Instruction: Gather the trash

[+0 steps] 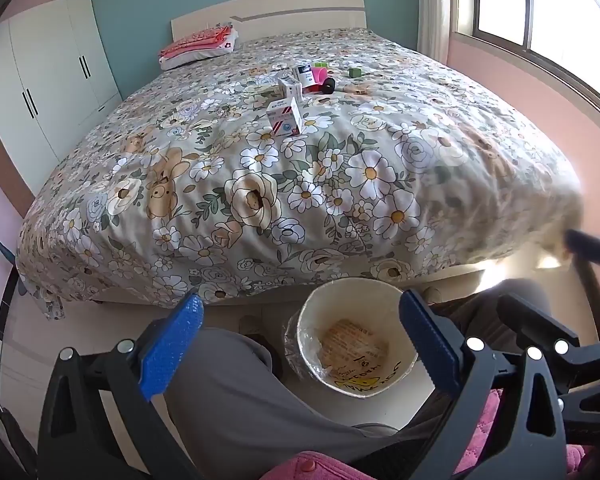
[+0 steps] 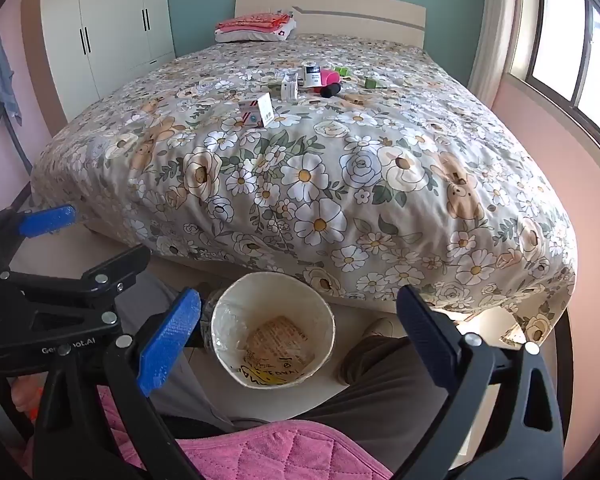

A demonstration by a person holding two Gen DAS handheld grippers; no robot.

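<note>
While the bed (image 1: 300, 168) with its floral cover fills most of both views, a white bin (image 1: 356, 332) stands on the floor at its foot (a printed paper lies inside). Both the left gripper (image 1: 300, 344) and right gripper (image 2: 300, 340) hang above it, jaws wide, holding nothing. Small boxes (image 1: 284, 116) and other litter sit mid-bed, well apart from the bin.

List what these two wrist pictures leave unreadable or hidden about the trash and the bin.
- Print on the boxes: too small, both views.
- Pink item: partly behind a box.
- Bin base: hidden by its own rim and a leg.
- Right tool: blurred, cut off at the left view's edge.
</note>
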